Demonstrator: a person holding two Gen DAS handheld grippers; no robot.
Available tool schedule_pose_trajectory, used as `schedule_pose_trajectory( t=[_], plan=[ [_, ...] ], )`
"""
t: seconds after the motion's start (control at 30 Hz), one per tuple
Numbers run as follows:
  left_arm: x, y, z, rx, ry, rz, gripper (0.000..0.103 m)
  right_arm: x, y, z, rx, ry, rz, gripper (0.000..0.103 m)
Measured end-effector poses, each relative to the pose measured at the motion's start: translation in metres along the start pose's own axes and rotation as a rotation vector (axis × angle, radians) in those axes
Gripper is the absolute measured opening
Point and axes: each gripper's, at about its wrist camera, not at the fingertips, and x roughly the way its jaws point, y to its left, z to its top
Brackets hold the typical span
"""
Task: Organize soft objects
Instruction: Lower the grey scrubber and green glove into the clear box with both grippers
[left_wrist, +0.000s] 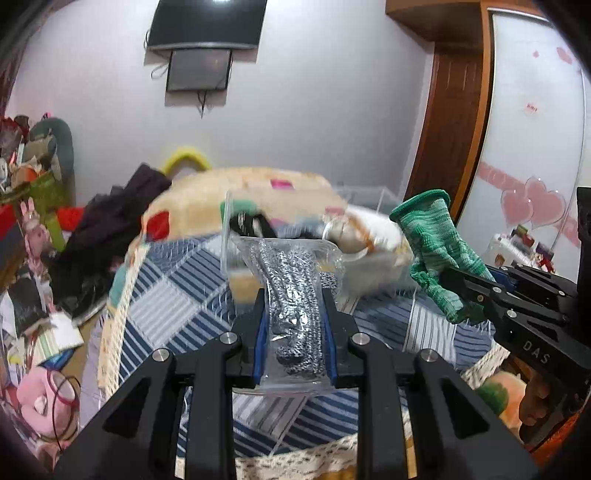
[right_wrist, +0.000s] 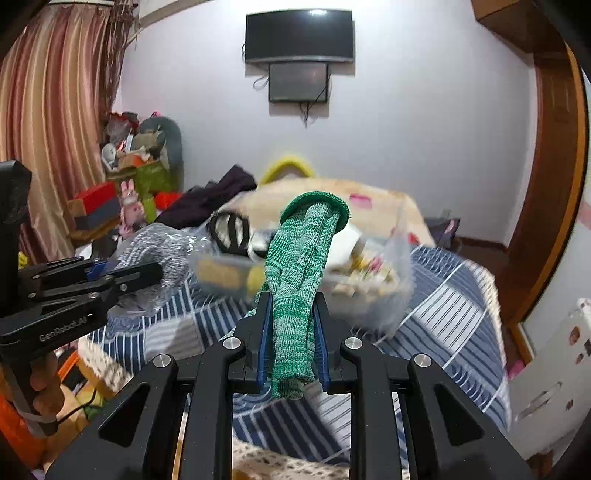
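The left gripper (left_wrist: 294, 314) was clamped on a bagged grey glove (left_wrist: 293, 295). The right gripper (right_wrist: 291, 325) pinched a green glove (right_wrist: 295, 280), held above the bed (right_wrist: 443, 306).

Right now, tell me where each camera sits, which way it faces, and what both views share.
Left wrist: sits behind the left gripper, facing across the bed to the wall TV; its fingers clamp a bagged grey glove; the right gripper enters at right.
Right wrist: sits behind the right gripper, facing the same wall; its fingers clamp a green glove; the left gripper enters at left.
Shared: bed, TV, both gloves, both grippers.
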Motion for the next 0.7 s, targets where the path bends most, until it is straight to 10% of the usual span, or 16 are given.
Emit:
schedule_pose_trajectory(
  t=[0.7],
  plan=[
    [0.034, -0.014, 0.081, 0.019, -0.123, 0.012, 0.025, 0.019, -0.015, 0.036, -0.023, -0.067, -0.107, 0.019]
  ],
)
